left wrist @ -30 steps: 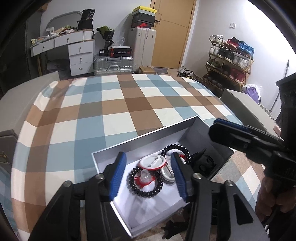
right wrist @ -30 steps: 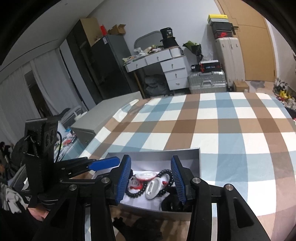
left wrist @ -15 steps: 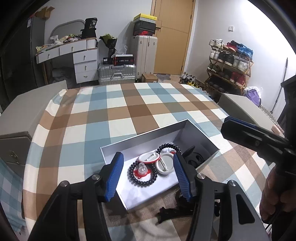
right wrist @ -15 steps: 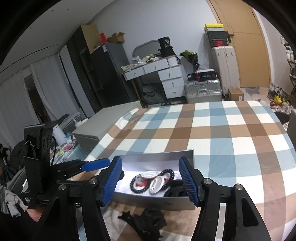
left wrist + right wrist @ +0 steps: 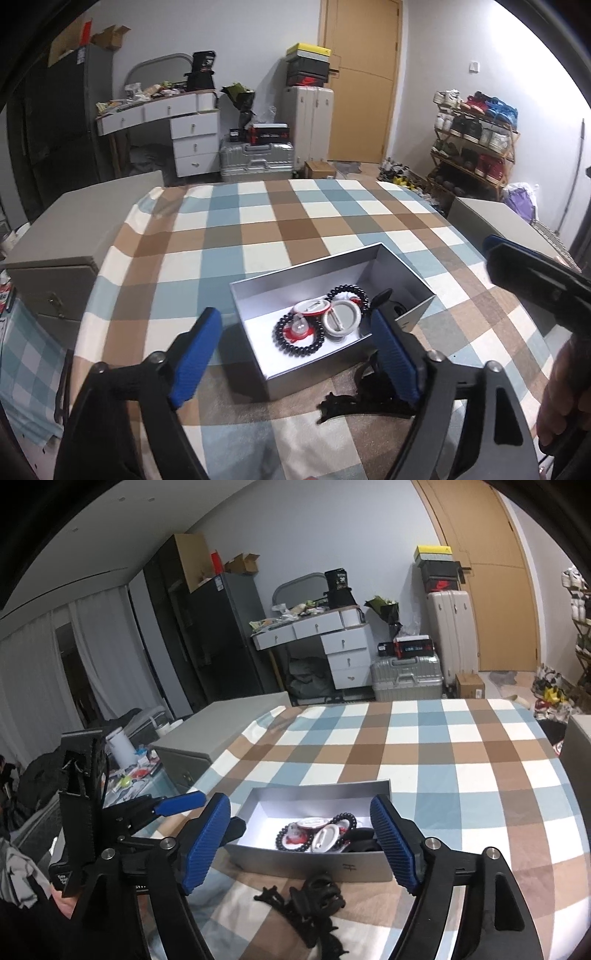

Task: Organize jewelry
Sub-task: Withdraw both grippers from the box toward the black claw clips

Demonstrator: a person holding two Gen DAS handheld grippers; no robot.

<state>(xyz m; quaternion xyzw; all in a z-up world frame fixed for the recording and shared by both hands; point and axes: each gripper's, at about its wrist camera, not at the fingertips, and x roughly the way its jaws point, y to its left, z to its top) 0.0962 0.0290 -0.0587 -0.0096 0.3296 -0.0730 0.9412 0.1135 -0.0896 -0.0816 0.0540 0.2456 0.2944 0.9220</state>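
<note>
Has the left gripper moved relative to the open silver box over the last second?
Yes. The left gripper has pulled back and up from the silver box, whose walls now sit farther ahead of its open blue fingers.

A gray box (image 5: 413, 280) sits on the checked table (image 5: 295, 229). A black bead bracelet (image 5: 299, 339) and round badges (image 5: 341, 317) lie inside. The left gripper (image 5: 295, 354) hangs near it, blue fingers (image 5: 195, 354) wide apart.

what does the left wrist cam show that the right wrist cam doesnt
Only the left wrist view shows the full shoe rack by the door, and the right gripper entering from the right.

Only the right wrist view shows the dark fridge, the curtains, and the left gripper at left.

Both show the open silver box on the checked tablecloth, the black bead bracelet and round badges inside it, and black hair clips lying outside in front of it.
</note>
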